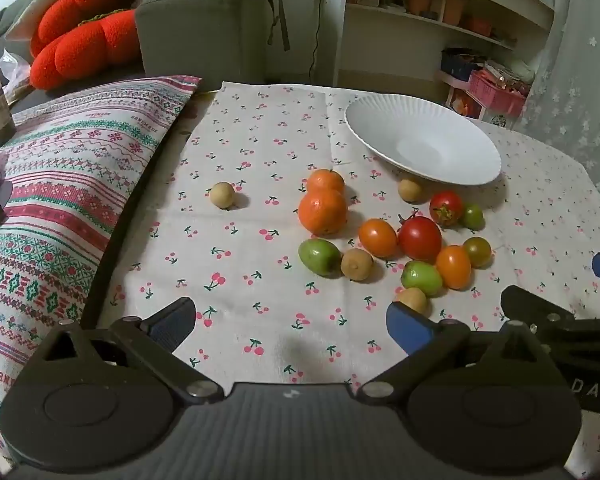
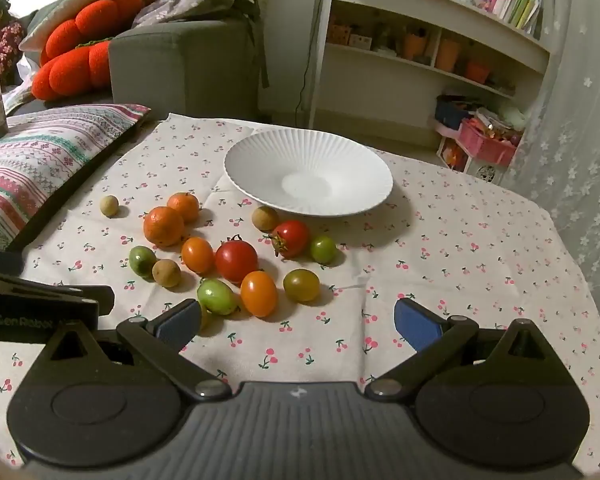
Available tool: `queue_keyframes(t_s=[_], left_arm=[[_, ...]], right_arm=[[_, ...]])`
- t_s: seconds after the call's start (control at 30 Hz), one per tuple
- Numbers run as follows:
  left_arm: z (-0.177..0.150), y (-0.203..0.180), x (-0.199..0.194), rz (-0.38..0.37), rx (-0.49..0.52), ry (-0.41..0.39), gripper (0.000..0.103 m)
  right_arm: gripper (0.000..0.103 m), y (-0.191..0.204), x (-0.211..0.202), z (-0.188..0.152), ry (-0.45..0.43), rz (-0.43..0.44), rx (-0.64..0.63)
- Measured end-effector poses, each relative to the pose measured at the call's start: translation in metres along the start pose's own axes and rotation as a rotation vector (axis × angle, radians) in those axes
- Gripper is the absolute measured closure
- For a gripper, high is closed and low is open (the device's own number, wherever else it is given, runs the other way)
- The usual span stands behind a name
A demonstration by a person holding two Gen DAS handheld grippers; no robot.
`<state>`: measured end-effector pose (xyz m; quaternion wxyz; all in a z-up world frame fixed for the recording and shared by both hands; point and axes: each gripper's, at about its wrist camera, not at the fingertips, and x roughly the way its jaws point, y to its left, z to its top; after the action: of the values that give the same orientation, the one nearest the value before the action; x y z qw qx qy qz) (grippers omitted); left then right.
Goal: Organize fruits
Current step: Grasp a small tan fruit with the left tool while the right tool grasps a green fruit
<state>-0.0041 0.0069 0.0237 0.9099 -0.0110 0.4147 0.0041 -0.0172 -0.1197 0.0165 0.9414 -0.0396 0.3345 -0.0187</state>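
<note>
- Judging by the bare white plate [image 2: 308, 178] and the fruit loose on the cloth-covered tabletop [image 2: 460, 260], the sorting had not begun; this looked like the approach before a first pick.
- The left gripper [image 1: 292, 322] hovered low over the cloth, jaws spread and holding nothing; the right gripper [image 2: 298, 322] hung likewise, jaws spread and empty.
- The fruits lay clustered in front of the plate: two oranges [image 2: 164, 226] touching each other, a large red tomato [image 2: 236, 261], orange tomatoes [image 2: 259, 293], green ones [image 2: 217, 297], and small tan round fruits [image 2: 166, 273].
- One tan fruit [image 2: 109, 205] sat well apart to the left.
- The next move likely called for lowering one pair of jaws around a fruit at the cluster's near edge, such as the green one.
- Neighbours touched closely, so a finger might nudge them rolling.
- A patterned cushion [image 1: 60, 184] lay along the left; shelves [image 2: 420, 52] and a sofa [image 2: 180, 64] stood behind.
</note>
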Motion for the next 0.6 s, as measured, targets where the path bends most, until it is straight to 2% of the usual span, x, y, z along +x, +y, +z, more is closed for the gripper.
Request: queue_keyframes(t_s=[0.6], left_arm=[[-0.0007,0.0008,0.0023,-0.004,0.000,0.009,0.011]], right_arm=[[0.000,0.0012,0.0006,-0.0004,0.010,-0.027,-0.011]])
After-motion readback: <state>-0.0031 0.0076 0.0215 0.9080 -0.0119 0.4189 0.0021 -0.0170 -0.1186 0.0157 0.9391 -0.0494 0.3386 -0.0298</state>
